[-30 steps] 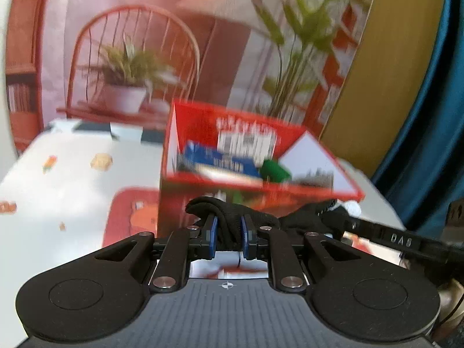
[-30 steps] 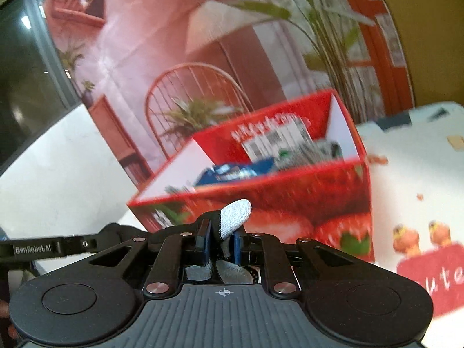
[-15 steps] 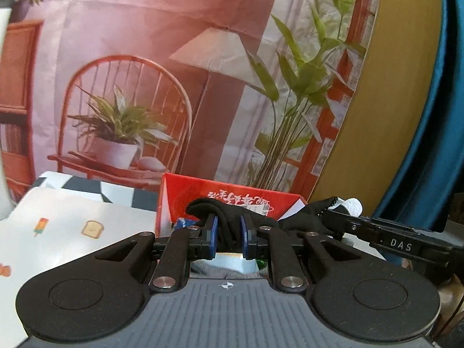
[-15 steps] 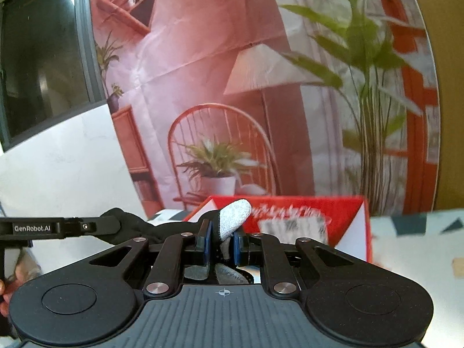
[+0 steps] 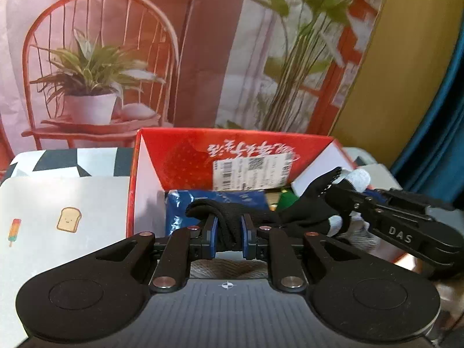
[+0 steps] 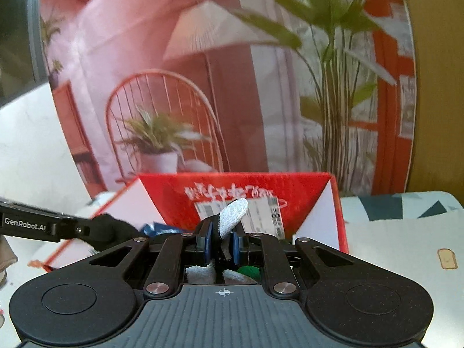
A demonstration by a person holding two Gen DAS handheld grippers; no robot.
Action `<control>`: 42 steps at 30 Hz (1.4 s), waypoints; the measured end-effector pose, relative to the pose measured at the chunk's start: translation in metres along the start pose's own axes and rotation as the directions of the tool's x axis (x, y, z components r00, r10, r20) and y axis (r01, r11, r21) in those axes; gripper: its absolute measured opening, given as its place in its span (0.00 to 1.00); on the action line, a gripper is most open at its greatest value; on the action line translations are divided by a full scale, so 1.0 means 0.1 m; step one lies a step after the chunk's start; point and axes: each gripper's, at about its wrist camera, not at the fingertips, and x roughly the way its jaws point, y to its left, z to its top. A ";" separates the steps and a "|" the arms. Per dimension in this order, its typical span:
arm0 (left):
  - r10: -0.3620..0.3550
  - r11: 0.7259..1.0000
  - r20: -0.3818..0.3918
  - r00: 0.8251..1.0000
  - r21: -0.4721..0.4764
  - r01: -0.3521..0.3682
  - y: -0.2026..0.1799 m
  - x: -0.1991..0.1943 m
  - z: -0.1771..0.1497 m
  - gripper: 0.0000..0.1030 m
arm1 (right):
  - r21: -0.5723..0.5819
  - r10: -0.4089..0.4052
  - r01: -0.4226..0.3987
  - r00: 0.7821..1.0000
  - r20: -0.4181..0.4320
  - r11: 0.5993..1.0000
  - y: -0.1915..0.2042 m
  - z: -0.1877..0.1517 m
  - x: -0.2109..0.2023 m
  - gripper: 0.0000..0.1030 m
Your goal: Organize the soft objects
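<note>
Both grippers hold one black knit glove with grey fingertips, stretched between them above an open red strawberry-print box. My left gripper is shut on the glove's cuff end. My right gripper is shut on a grey-tipped glove finger; it also shows at the right of the left wrist view. The box holds a blue packet and a green item. The box floor below the glove is hidden.
The box stands on a white tablecloth printed with toast and ice-lolly pictures. A printed backdrop of a chair, potted plant and lamp hangs behind. A blue curtain is at the right.
Both grippers rose with the glove, then came forward and tilted down over the box. The box interior now shows in both views. Both grips on the glove are unchanged.
</note>
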 end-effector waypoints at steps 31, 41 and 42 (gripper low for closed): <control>0.045 0.998 0.136 0.990 -0.042 -0.040 0.06 -0.91 -0.74 0.44 | -0.058 -0.005 0.001 0.998 -0.057 0.998 0.19 -0.31 -0.83 0.30; 0.023 1.000 0.078 0.997 0.002 -0.023 0.00 -0.95 -1.08 0.44 | -0.001 0.053 -0.053 0.989 -0.138 0.999 0.31 -0.80 -1.00 0.42; 0.017 1.000 0.070 0.997 0.014 -0.018 -0.02 -0.96 -1.12 0.44 | -0.005 0.052 -0.054 0.987 -0.152 0.999 0.32 -0.87 -1.01 0.49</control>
